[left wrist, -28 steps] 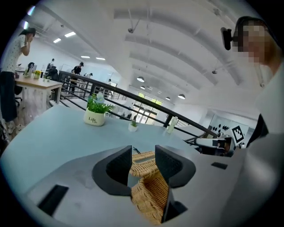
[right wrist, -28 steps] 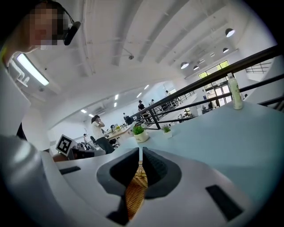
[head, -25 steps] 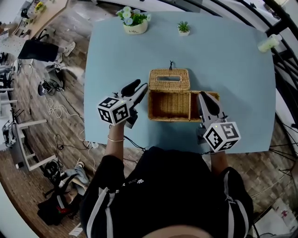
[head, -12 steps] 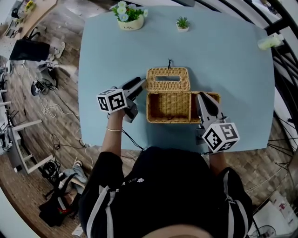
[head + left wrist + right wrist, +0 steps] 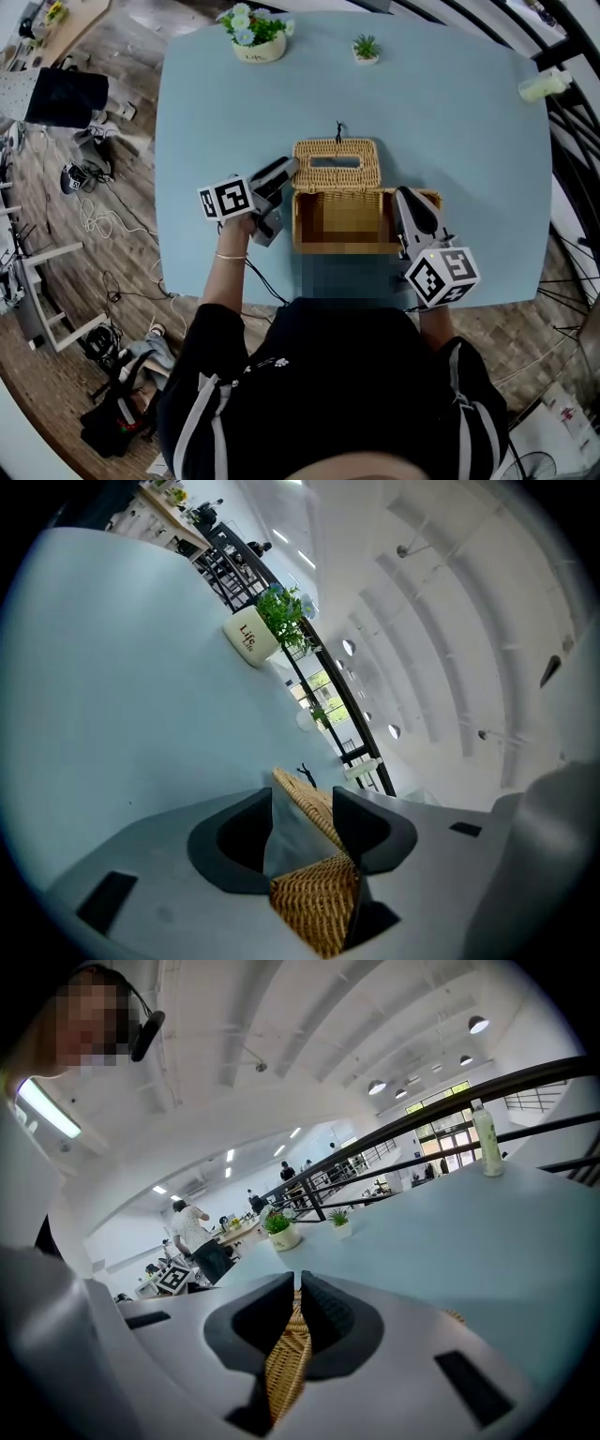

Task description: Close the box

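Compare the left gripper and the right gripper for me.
The left gripper's jaws stand apart, having just been opening, with the box's edge unclamped between them; the right gripper's jaws are pinched shut on the box's wicker. The left gripper sits at the box's left end, the right gripper at its right end. Both have wicker between their jaws.

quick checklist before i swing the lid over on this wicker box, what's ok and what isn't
1. Box held steady: ok, right gripper is shut on a wall of the wicker box.
2. Left gripper gripping the lid: not ok, its jaws have just been opening; the lid's edge stands between them, unpinched.
3. Lid closed: not ok, it lies open behind the box.
4. Box inside clear: cannot tell, blurred over.
5. Room around: ok, the flower pot stands far off on the table.
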The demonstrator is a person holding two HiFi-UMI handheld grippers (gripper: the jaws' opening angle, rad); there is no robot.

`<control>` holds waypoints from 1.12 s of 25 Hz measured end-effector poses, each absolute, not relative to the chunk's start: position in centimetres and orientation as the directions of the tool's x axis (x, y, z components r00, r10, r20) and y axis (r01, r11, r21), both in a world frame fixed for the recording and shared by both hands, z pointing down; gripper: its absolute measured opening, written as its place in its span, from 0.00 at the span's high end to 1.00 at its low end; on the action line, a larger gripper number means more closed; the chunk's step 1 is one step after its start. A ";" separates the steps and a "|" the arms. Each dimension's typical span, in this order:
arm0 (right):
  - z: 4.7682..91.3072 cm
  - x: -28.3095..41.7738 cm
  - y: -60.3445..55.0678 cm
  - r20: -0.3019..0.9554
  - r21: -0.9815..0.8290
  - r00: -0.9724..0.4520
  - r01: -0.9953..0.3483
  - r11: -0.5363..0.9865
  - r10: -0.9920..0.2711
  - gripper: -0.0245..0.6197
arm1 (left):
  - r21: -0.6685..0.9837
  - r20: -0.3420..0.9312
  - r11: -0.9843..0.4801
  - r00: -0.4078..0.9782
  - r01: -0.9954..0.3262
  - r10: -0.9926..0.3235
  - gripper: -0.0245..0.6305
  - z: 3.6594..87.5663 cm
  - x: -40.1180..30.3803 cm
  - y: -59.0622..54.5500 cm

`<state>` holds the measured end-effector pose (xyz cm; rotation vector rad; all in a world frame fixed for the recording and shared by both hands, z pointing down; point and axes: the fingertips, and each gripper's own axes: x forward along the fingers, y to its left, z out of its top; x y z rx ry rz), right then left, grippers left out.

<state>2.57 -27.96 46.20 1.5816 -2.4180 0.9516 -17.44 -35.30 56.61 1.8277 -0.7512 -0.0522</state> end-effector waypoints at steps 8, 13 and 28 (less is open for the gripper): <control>46.6 2.3 -28.2 0.409 -0.451 -0.464 -0.851 0.268 -0.785 0.92 | 0.909 0.275 -0.142 0.818 -0.393 -0.506 0.69 57.1 -16.3 -35.5; 47.0 1.7 -28.6 0.412 -0.450 -0.469 -0.850 0.272 -0.781 0.92 | 0.911 0.263 -0.143 0.814 -0.386 -0.518 0.73 57.1 -16.7 -35.9; 46.2 2.3 -28.3 0.394 -0.434 -0.467 -0.854 0.288 -0.792 0.93 | 0.846 0.106 -0.365 0.794 -0.388 -0.599 0.86 51.1 -17.2 -36.6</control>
